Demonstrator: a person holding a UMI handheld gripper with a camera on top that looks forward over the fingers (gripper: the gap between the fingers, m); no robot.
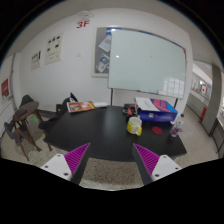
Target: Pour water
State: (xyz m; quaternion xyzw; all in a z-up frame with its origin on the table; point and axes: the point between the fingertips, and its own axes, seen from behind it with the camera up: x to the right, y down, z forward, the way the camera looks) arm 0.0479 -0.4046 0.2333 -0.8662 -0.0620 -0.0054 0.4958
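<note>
water vessels are what i look for, and the likeliest one is the small yellow rounded container [134, 126] that stands on the far right part of the dark round table [95, 135]. i cannot tell if it is a jug, a bottle or a cup. just behind it and to its right lies a blue box-like thing with white sheets on it [157, 110], and some small objects near it are too tiny to name.

my gripper [109, 158] holds nothing; its two fingers with the magenta triangular pads [73, 157] stand wide apart, with only table edge and pale floor between them. the yellow container is well beyond the fingers, ahead and a little to the right of the middle line, nearer to the right finger than to the left. it seems upright, so its long axis is vertical.

i judge the task has not started: first i must bring the tool forward and slightly right over the table. a large whiteboard [146, 62] hangs on the wall behind, and chairs [28, 118] stand at the left.
</note>
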